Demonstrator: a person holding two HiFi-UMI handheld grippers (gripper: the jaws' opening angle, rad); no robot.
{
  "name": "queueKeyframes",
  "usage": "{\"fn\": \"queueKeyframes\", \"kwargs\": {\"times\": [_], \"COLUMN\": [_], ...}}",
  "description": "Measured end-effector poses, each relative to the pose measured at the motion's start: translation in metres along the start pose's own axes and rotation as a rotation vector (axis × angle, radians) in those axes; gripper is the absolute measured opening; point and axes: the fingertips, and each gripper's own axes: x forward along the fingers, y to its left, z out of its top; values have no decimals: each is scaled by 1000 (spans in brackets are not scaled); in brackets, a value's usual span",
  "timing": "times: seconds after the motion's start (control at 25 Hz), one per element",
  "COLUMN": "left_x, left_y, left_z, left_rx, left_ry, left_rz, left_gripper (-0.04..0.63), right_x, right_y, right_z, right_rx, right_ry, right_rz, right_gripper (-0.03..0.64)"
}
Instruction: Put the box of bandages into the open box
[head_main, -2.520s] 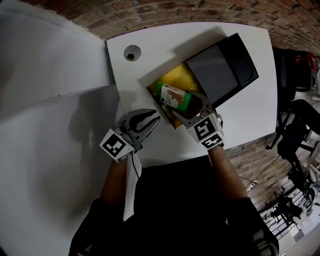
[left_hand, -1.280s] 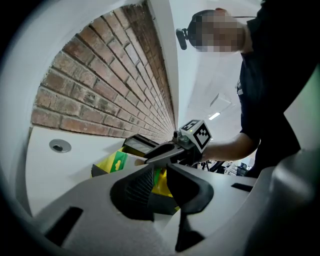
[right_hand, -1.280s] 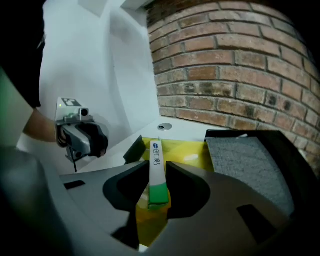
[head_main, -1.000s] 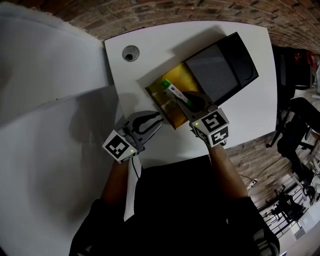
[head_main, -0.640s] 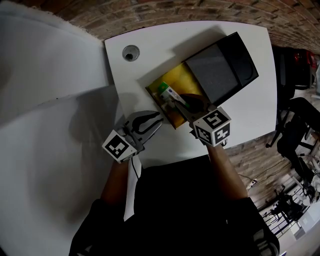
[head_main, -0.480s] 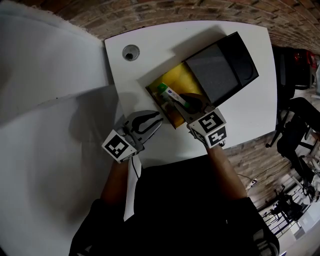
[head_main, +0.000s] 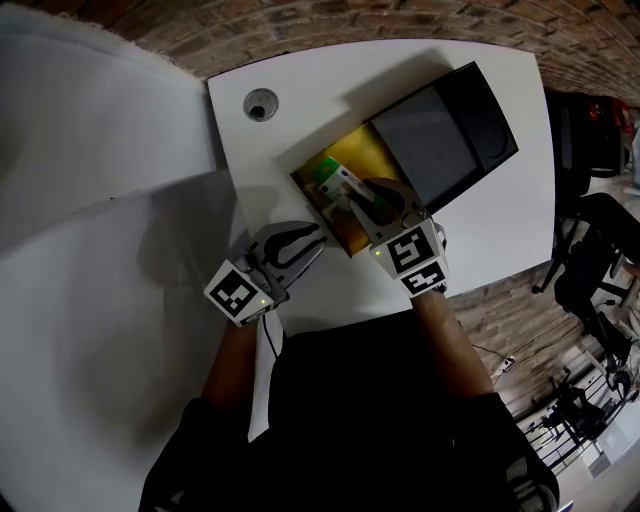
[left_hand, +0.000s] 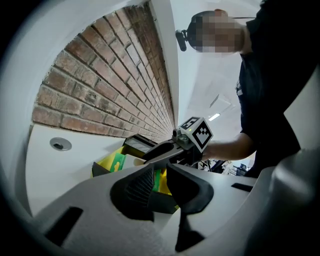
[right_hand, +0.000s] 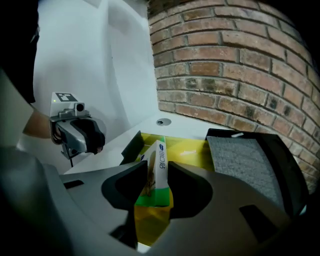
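**A:** Status of the box of bandages?

**B:** It is held on edge, tilted, between the jaws of the right gripper. The pads are seen against both its sides. The jaws have just been opening and are set barely wider than the carton. Release is judged to be starting.

**A:** Position against the open box?

**B:** Its yellow lining is seen directly below and beyond the jaw tips. The carton's lower end is judged to be inside the rim. Floor contact cannot be told.

**A:** Left gripper?

**B:** Its jaws are a narrow slit apart with nothing between them. The open box is seen just beyond its tips.

**A:** What remains?

**B:** Transport is counted as done. Full release and withdrawal of the jaws are left.
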Motion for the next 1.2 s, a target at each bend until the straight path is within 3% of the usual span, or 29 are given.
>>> {"fn": "queueKeyframes", "kwargs": {"times": [0.2,0.48,0.68,0.92,1.2], "left_x": [2,0,-6,-11,-10], "left_y": [-2,-3,-7,-41,-110], "left_z": [4,7,24,78,124], "left_rx": [-39,4,70,161,238], "left_ry": [9,-11,-23,-98,-179], "left_rz": [6,9,58,112,176], "left_gripper": [83,83,83,64,49], "right_x": [0,-5,-42,-123,-236], "right_y": [-4,-2,3,14,37], "right_z": [6,11,47,88,86], "right_rx": [-71,-46,-75,-91,-172], "right_ry": [-2,-41,-206,-428,-601], "right_rz": [-33,-16,22,78,222], "right_gripper": [133,115,87,20,8]}}
